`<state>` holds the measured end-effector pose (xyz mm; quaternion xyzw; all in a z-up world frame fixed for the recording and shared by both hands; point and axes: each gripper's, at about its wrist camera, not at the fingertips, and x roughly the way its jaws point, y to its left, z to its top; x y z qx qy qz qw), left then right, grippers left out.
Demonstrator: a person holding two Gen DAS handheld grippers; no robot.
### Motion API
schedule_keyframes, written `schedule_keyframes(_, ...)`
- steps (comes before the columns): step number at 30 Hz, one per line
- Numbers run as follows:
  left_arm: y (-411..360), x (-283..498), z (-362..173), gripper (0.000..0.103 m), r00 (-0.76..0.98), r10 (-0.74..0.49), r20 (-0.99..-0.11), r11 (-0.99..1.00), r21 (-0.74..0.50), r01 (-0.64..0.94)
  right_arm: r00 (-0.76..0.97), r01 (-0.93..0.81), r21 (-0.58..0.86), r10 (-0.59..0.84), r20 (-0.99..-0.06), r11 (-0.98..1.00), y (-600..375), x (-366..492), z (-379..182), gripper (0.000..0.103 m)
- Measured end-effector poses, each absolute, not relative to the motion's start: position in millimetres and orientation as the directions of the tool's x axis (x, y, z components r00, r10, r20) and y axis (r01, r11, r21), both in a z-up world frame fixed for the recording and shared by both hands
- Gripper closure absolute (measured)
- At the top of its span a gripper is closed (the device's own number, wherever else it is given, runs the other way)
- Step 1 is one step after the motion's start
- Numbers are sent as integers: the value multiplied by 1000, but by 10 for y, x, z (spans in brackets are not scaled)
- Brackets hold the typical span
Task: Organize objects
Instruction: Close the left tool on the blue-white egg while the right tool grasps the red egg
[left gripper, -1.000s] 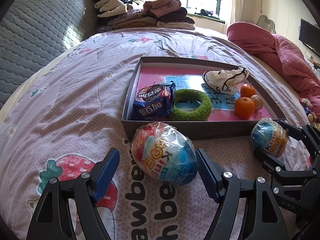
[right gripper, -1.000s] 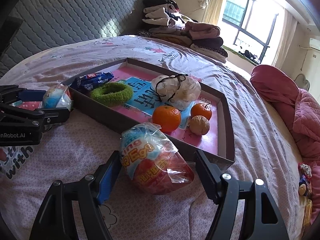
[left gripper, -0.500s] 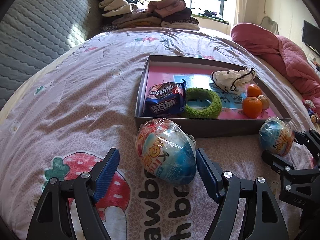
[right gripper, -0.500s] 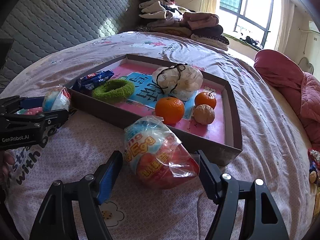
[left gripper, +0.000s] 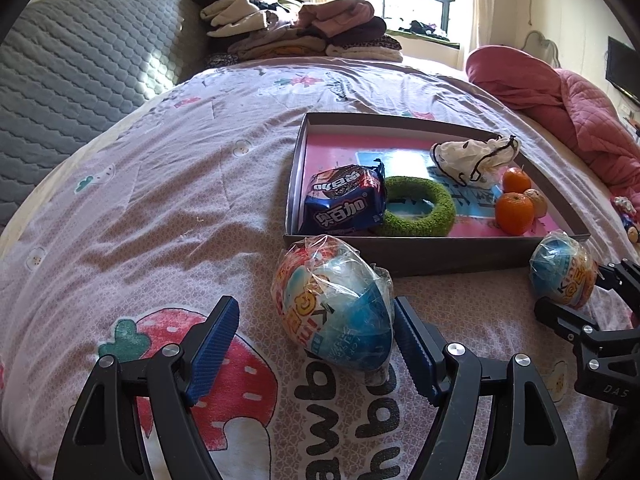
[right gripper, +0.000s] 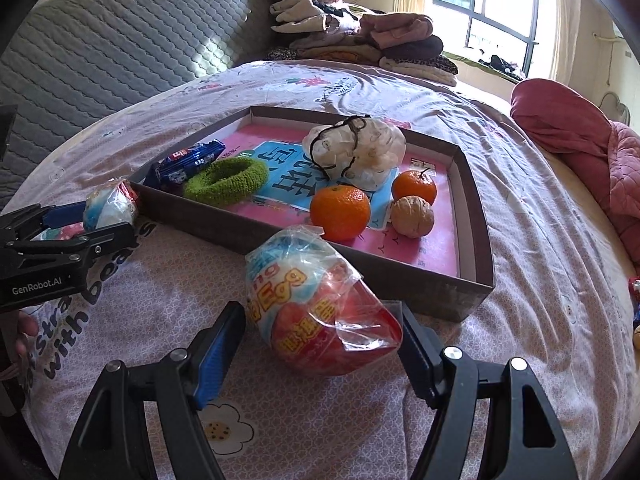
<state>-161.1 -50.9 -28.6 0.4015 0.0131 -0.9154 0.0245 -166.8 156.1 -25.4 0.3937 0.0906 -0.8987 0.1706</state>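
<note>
Gripper (right gripper: 320,344) astride crinkly-wrapped egg (right gripper: 320,312)

"GenRobot.AI" is printed on the left gripper (right gripper: 96,216), at left of frame; "DAS" on the right gripper (left gripper: 576,292); "Egg" on the wrapped egg (right gripper: 320,312).

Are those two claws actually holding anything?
Nothing is held: each gripper's jaws stand open around a plastic-wrapped toy egg lying on the bed.

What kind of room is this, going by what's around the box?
Most likely a bedroom: the box sits on a bed with a strawberry-print sheet, against a quilted grey headboard, with folded clothes piled beside the window.
</note>
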Motion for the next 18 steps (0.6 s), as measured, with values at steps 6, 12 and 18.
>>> schedule_keyframes(6, -555, -1630, -281, 25, -675, -26, -738, -998, -25, 65, -633, 372, -6, -249, -733, -928, 1576, -1673, -234, 33)
schedule_keyframes(12, -606, -1669, -299, 25, -673, -42, -739, -996, -19, 83, -629, 377, 6, -261, -732, -926, 1550, -1655, -235, 41)
schedule_keyframes(18, -660, -1696, -311, 25, -671, -43, -740, -996, -22, 89, -632, 369, 18, -265, -728, -929, 1544, -1651, -234, 43)
